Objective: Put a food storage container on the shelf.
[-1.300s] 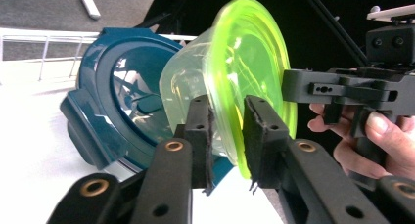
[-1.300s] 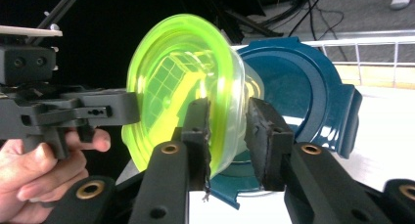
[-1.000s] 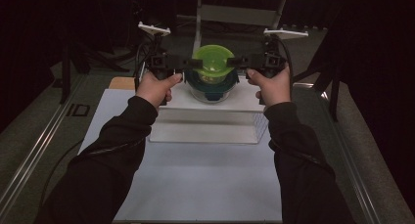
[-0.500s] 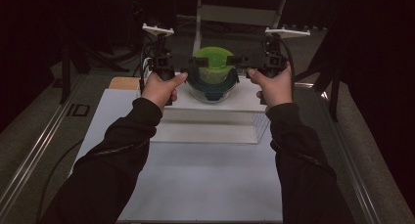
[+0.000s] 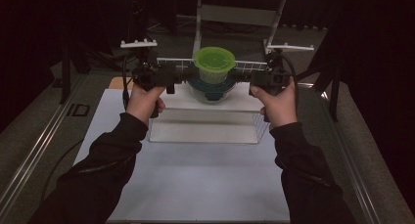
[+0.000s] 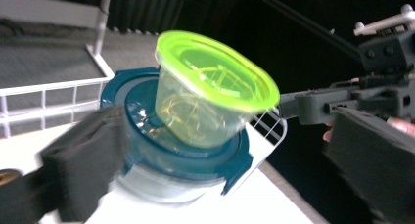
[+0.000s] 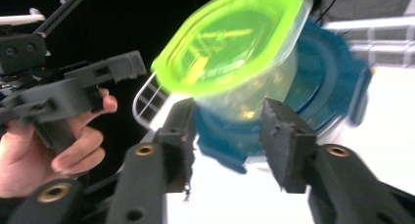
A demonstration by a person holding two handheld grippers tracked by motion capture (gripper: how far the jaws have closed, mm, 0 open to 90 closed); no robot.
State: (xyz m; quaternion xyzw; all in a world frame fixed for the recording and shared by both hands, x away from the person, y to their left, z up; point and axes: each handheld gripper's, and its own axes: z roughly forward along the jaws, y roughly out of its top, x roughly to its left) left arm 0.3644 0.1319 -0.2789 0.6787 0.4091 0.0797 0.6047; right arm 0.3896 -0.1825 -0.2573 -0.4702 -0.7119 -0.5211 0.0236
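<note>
**Left jaws spread away from the stacked containers**

High view: Compared with a second ago, the left gripper [image 5: 177,78] is seen drawn slightly outward from the stack, and its jaws have just been opening. The green-lidded container [image 5: 214,64] sits on top of the blue-lidded container [image 5: 211,88], which rests on the white board [image 5: 205,120] in front of the wire rack [image 5: 244,65]. The right gripper [image 5: 244,77] is held close against the other side of the stack, its jaws having just been closing. It is judged that the stack has been set down and the left side let go, while the right side is not yet clear.

Left gripper view: The green-lidded container [image 6: 210,97] is seen tilted on the blue lid [image 6: 181,150]. The two jaws are spread wide, one blurred at the lower left edge of the blue lid, the other well off to the right; nothing is pinched between them. The right gripper [image 6: 298,104] reaches in from the far side.

Right gripper view: The green-lidded container [image 7: 240,57] lies just above and beyond the pads [image 7: 284,141], which stand partly spread. The clear wall and the blue lid [image 7: 318,82] show in the gap, but whether the pads press on anything cannot be told. The left gripper [image 7: 122,67] stands apart.
</note>
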